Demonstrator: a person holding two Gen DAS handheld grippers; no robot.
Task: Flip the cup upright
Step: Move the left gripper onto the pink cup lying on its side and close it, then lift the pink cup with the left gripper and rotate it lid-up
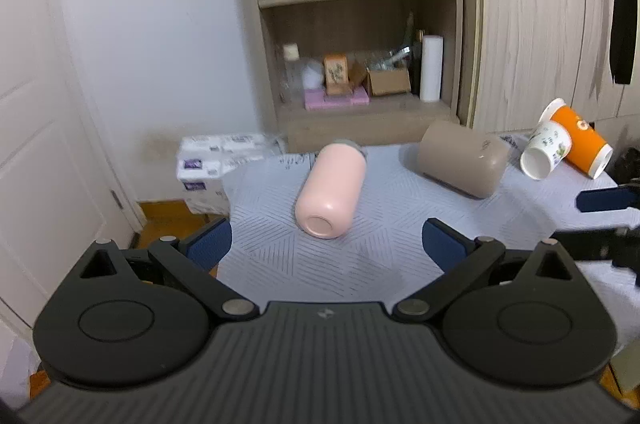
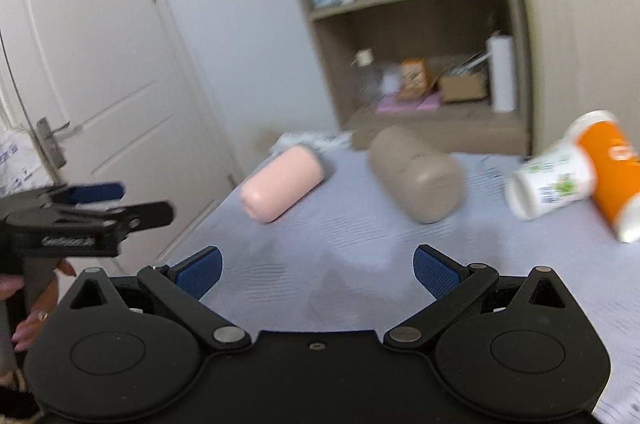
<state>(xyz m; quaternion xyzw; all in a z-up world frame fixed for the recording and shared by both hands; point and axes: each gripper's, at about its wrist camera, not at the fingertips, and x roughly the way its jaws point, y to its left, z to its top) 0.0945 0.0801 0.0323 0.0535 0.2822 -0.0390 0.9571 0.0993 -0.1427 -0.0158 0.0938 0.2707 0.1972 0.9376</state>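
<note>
Several cups lie on their sides on a grey patterned table (image 1: 320, 256). A pink cup (image 1: 330, 189) lies in the middle, base toward me; it also shows in the right wrist view (image 2: 280, 181). A taupe cup (image 1: 460, 163) (image 2: 418, 173) lies to its right. A white printed paper cup (image 1: 546, 149) (image 2: 550, 183) leans against an orange paper cup (image 1: 580, 143) (image 2: 612, 167) at the far right. My left gripper (image 1: 326, 244) is open and empty, just short of the pink cup. My right gripper (image 2: 316, 270) is open and empty over the table's near part.
A wooden shelf unit (image 1: 356, 23) with bottles and boxes stands behind the table. A white door (image 2: 80, 63) is at the left. Tissue packs (image 1: 212, 159) sit on the floor by the table's far left corner. The left gripper shows in the right wrist view (image 2: 100, 207).
</note>
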